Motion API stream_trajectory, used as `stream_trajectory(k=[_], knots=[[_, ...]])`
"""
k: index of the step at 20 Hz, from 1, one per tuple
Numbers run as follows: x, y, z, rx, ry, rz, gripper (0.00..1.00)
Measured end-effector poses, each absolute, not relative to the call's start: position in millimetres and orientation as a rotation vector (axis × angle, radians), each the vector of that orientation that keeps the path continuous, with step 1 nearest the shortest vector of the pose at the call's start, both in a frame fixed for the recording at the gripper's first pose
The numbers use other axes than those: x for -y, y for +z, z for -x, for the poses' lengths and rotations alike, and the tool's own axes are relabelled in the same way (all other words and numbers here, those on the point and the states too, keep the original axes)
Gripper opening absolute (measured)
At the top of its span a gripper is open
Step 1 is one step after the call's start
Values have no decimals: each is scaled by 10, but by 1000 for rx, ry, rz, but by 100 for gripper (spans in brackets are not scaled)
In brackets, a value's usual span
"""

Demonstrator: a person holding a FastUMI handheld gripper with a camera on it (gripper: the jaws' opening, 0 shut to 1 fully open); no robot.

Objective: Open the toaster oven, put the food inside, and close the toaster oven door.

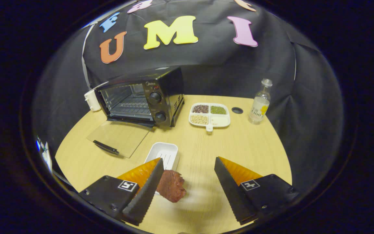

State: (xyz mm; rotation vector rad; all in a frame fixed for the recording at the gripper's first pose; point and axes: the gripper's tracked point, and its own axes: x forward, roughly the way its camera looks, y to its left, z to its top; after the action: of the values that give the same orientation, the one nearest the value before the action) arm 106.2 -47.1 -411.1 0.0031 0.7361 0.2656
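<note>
Jaws spread wide on the gripper (187,182), gripping nothing, the reddish food (171,186) low in the frame against the left one, toaster oven (141,97) open at upper left, and an off-centre squeeze could nudge it away across the surface (239,146).

Jaw-mounted fisheye, facing toaster oven (141,99)

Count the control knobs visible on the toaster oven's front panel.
2: the upper knob and the lower knob, stacked right of the open door on the toaster oven. The hand-held gripper hangs open.
</note>
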Motion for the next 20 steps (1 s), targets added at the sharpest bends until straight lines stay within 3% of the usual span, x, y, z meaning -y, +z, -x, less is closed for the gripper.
stream_trajectory(k=[4,5,10,11,13,17,20], knots=[[416,-4334,-905,-844,375,-122,92],[384,-4356,-889,-860,405,-150,82],[172,-4409,-766,-979,501,-357,55],[148,-4410,-748,-1010,509,-404,43],[129,-4425,-757,-1044,514,-469,29],[158,-4374,-729,-1066,519,-527,17],[128,-4230,-706,-1042,533,-535,15]])
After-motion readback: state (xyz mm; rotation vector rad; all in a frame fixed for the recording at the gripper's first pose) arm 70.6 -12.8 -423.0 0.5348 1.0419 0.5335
